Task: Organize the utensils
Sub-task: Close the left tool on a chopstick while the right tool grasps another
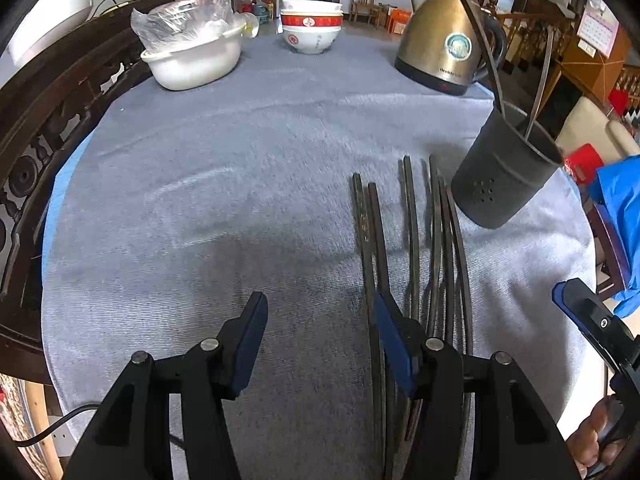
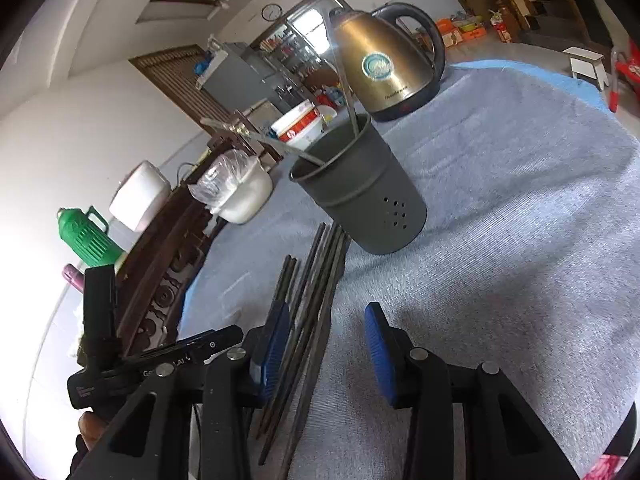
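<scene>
Nearest, the left gripper (image 1: 320, 314) hangs with jaws apart and nothing between them, its right pad just over the chopsticks (image 1: 416, 240). The right gripper (image 2: 328, 332) stands part-open, empty, beside the same bundle. The chopsticks lie on the grey tablecloth (image 1: 240, 184), just before the dark utensil holder (image 1: 504, 172), which already holds two. Beyond the holder: kettle (image 1: 444, 40), stacked bowls (image 1: 312, 26), white pot (image 1: 192, 60); a furnished room lies behind.

Matt dark holder (image 2: 360, 196); glossy brass-toned kettle (image 2: 380, 64); woven cloth (image 1: 240, 200)

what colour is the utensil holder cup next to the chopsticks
Dark grey, matte, with small round holes near its base. The utensil holder shows best in the right wrist view.
</scene>
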Demonstrator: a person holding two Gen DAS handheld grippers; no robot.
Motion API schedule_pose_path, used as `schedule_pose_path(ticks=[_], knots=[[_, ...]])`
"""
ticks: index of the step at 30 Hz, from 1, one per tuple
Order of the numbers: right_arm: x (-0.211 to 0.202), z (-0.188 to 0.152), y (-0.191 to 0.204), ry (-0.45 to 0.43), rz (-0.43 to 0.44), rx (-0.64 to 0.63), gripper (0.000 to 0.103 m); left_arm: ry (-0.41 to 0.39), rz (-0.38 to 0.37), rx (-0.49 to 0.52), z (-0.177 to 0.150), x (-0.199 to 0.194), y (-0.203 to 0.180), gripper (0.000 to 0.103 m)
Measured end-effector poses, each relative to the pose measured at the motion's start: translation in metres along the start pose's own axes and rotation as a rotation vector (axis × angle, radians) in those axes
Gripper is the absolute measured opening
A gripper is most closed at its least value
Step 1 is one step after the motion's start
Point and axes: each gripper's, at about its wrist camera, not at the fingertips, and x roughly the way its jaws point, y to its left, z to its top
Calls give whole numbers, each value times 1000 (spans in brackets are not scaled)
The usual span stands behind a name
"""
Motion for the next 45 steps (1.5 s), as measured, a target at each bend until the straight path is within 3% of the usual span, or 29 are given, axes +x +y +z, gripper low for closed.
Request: schedule_pose_path(ticks=[7, 15, 20, 30, 35, 45], knots=[[32, 9, 19, 54, -46, -50, 37, 15, -9, -11, 6, 8, 5, 57], [88, 23, 34, 140, -166, -110, 20, 14, -28, 4, 26, 19, 9, 57], [108, 27, 32, 174, -213, -104, 18, 41, -62, 2, 38, 34, 9, 57], [120, 31, 38, 199, -259, -127, 17, 77, -99, -7, 50, 54, 6, 57], [117, 32, 35, 207, -267, -124, 9, 91, -93, -17, 51, 58, 10, 57], [122, 37, 34, 222, -303, -126, 12, 109, -91, -17, 60, 59, 18, 57]])
